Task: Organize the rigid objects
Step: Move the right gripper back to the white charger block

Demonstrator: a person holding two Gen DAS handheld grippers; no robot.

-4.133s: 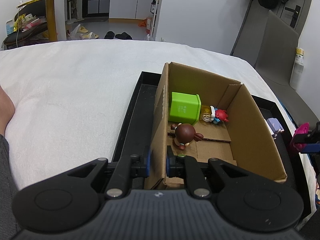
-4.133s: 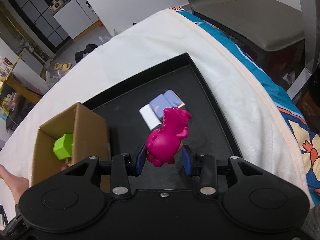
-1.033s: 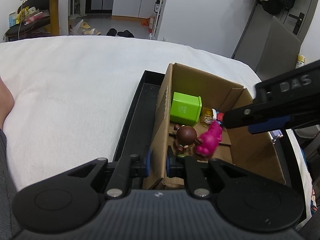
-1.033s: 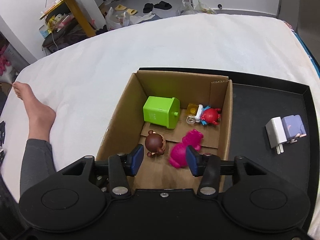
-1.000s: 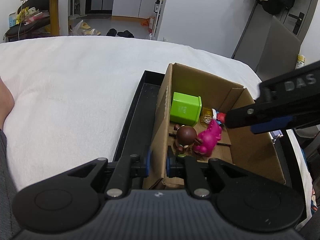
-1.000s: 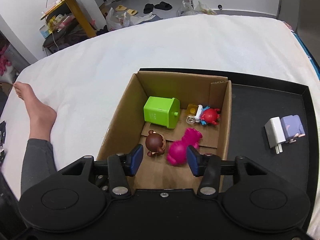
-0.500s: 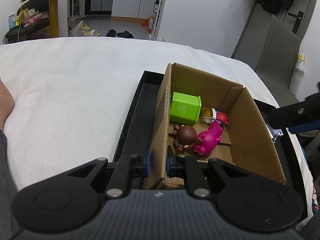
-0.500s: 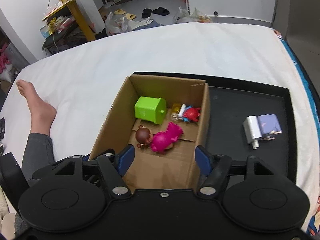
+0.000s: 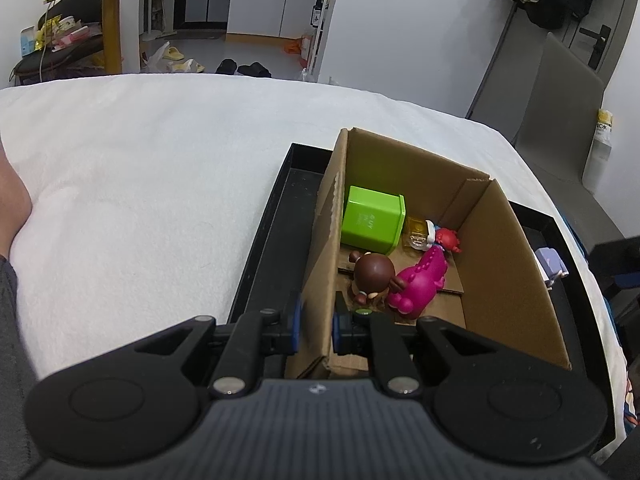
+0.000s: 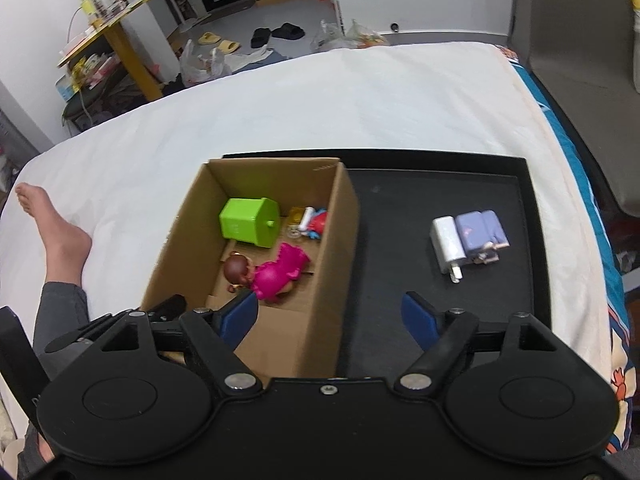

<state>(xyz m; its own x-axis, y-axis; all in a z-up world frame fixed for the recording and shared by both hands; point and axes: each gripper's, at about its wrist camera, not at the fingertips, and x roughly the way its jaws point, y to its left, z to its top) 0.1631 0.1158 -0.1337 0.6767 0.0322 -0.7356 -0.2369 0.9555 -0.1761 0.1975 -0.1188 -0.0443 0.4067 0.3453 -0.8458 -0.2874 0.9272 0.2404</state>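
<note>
An open cardboard box (image 9: 508, 264) (image 10: 320, 312) stands on a black tray (image 10: 404, 216). Inside lie a magenta dinosaur toy (image 9: 420, 284) (image 10: 280, 272), a brown bear figure (image 9: 372, 274) (image 10: 239, 271), a green cube (image 9: 372, 220) (image 10: 248, 222) and a small red figure (image 9: 446, 239) (image 10: 318, 220). My left gripper (image 9: 316, 322) is shut on the box's near-left wall. My right gripper (image 10: 330, 318) is open and empty, above the box's right wall. A white charger (image 10: 448, 244) and a lilac block (image 10: 480, 232) lie on the tray to the right.
The tray lies on a white bedcover (image 9: 160, 184). A person's bare foot and leg (image 10: 56, 240) rest on the bed at the left. A grey chair (image 10: 580, 60) stands past the bed's right edge.
My right gripper let go of the magenta dinosaur in the box, opened wide and drew back up and to the right. The left gripper stayed shut on the box wall.
</note>
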